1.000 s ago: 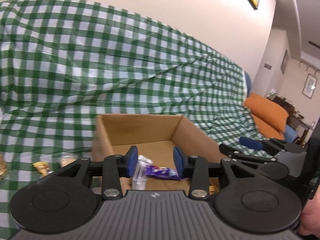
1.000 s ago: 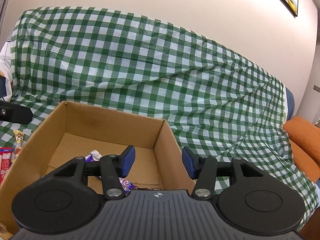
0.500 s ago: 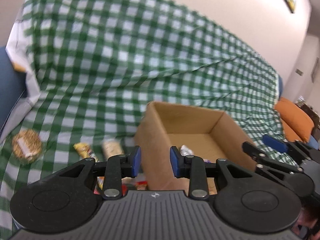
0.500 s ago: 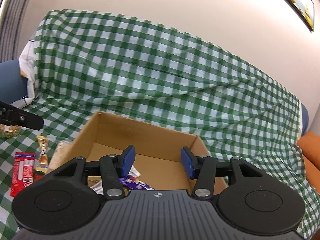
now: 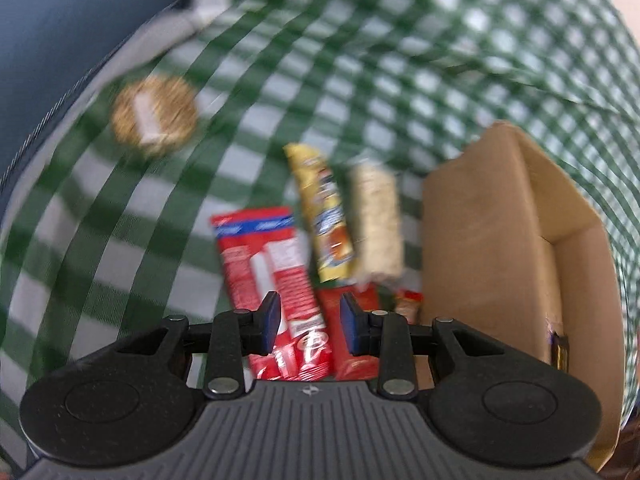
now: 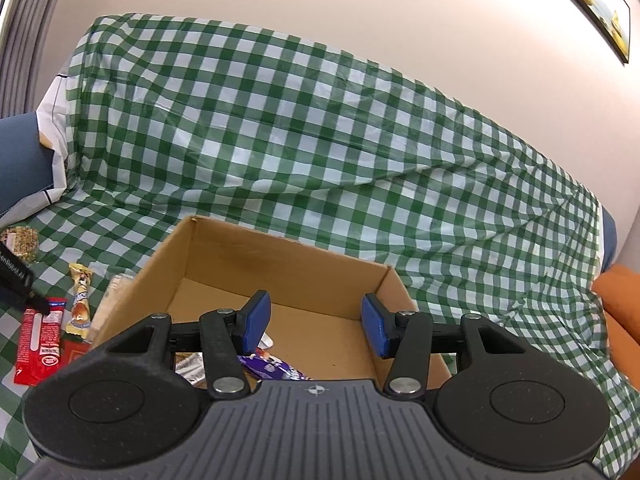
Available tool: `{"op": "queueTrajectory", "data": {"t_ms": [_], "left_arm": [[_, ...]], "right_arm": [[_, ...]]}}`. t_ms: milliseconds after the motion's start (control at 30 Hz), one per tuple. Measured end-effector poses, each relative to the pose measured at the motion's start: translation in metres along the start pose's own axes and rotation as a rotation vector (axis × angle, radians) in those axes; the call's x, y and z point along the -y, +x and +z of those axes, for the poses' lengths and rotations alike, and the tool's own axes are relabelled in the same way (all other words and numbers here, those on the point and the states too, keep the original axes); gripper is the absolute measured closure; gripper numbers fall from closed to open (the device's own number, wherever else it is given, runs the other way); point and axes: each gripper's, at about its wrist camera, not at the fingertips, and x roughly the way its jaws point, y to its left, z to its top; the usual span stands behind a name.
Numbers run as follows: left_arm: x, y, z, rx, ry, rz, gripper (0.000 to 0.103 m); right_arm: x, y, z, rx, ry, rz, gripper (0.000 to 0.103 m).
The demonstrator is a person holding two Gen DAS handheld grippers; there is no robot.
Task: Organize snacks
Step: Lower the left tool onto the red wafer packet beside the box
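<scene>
A red snack bar [image 5: 276, 276] is seen lying flat on the green-checked cloth [image 5: 120, 216], just left of the cardboard box [image 5: 492, 240], its long axis running away from the left wrist camera, near end between the blue pads, far end toward the sofa back. Beside it, roughly parallel, a yellow-wrapped bar [image 5: 324, 216] and a pale cereal bar [image 5: 378, 224] are laid, with a small red packet [image 5: 352, 340] close against the box wall and a round seeded cake [image 5: 154, 114] well apart at far left. The sorting is judged partly done: a purple wrapper [image 6: 276, 368] and a silvery one [image 6: 192, 368] are shown inside the box, while at least five snacks remain outside. The left tongs [image 5: 308, 322], blurred and pointed steeply down over the red bar, have just been narrowed but are held apart, with nothing pressed between the pads. The right tongs [image 6: 316, 326] are held open and empty above the box.
</scene>
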Motion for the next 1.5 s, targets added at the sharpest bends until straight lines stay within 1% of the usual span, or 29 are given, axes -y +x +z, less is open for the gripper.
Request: {"op": "queueTrajectory", "data": {"t_ms": [100,233,333,467,567,700,833,1033,1167,1233,1367,1500], "left_arm": [[-0.006,0.002,0.0,-0.007,-0.015,0.022,0.068],[-0.011,0.003,0.001,-0.007,-0.012,0.033,0.067],[-0.009,0.005,0.003,-0.011,-0.036,0.039,0.066],[-0.019,0.009,0.007,-0.022,-0.1,0.027,0.066],[-0.018,0.016,0.006,-0.047,-0.107,0.024,0.064],[-0.013,0.026,0.004,-0.054,-0.078,0.061,0.062],[-0.004,0.031,0.003,-0.038,-0.027,0.102,0.045],[0.005,0.042,0.0,-0.04,0.036,0.152,0.043],[0.017,0.046,-0.003,-0.046,0.115,0.178,0.038],[0.021,0.047,-0.005,-0.047,0.156,0.196,0.038],[0.022,0.048,-0.007,-0.051,0.183,0.205,0.038],[0.024,0.047,-0.007,-0.054,0.209,0.203,0.045]], "right_arm": [[0.004,0.001,-0.002,-0.003,0.005,-0.006,0.051],[0.007,0.003,-0.003,-0.009,0.01,-0.005,0.051],[0.007,0.003,-0.003,-0.005,0.01,-0.003,0.051],[0.007,0.001,-0.003,-0.001,0.011,-0.002,0.051],[0.008,0.0,-0.002,-0.001,0.02,-0.003,0.051],[0.012,0.0,-0.002,-0.004,0.038,-0.006,0.051],[0.016,0.0,-0.003,-0.008,0.051,-0.009,0.051],[0.023,0.001,-0.004,-0.016,0.07,-0.011,0.051],[0.024,0.002,-0.005,-0.025,0.088,-0.016,0.051],[0.024,0.003,-0.005,-0.028,0.092,-0.014,0.051],[0.02,0.006,-0.004,-0.037,0.094,-0.012,0.051],[0.015,0.007,-0.003,-0.038,0.086,-0.008,0.051]]}}
